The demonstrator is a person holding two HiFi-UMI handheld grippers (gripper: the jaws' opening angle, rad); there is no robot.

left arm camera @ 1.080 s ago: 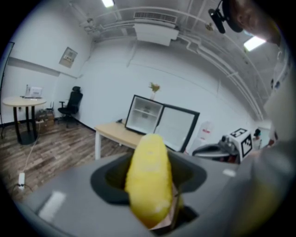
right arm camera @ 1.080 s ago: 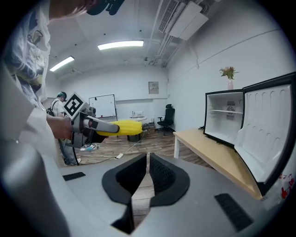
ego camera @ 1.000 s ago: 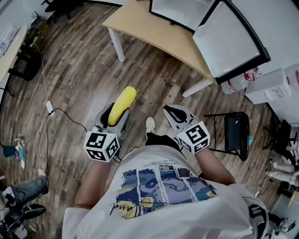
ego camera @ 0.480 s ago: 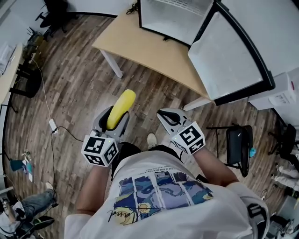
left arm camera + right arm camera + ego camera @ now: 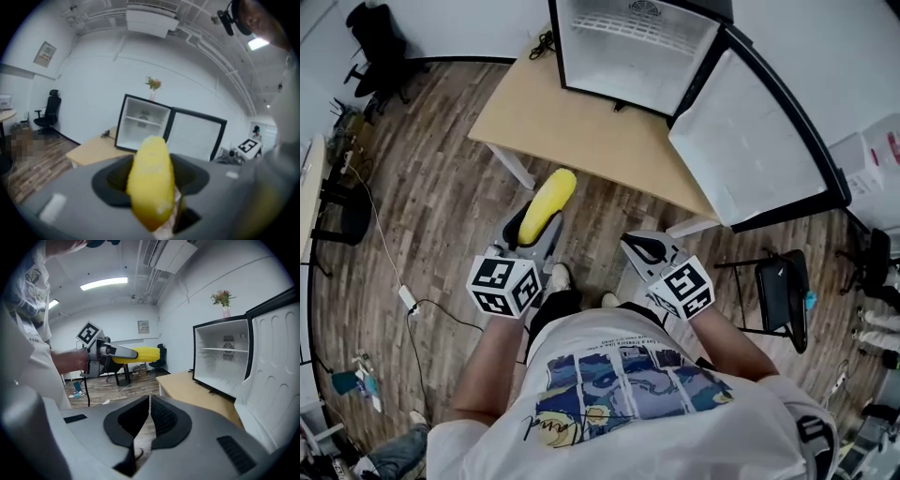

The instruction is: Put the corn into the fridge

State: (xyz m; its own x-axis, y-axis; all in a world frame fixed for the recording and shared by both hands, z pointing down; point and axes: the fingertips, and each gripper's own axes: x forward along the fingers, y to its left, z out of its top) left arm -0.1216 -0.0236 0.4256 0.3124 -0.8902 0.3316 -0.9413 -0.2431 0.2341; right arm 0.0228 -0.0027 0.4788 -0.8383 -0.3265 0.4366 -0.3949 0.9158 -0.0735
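A yellow corn cob (image 5: 543,207) sticks forward out of my left gripper (image 5: 530,232), which is shut on it; the cob (image 5: 150,180) fills the middle of the left gripper view. From the right gripper view the corn (image 5: 139,354) shows held level at the left. The small fridge (image 5: 633,49) stands on the wooden table with its door (image 5: 759,141) swung wide open and its white inside bare (image 5: 224,359). My right gripper (image 5: 645,247) is shut and empty, jaws touching (image 5: 149,416), to the right of the left one and short of the table's edge.
The light wooden table (image 5: 581,127) carries the fridge; its white legs (image 5: 514,169) stand just ahead of my grippers. A black folding chair (image 5: 780,291) is at the right, a white box (image 5: 872,169) beyond it, a cable (image 5: 403,291) on the floor at the left.
Both grippers and the person have come closer to the table and the fridge, which now shows its open inside at the top of the head view. The corn stays gripped.
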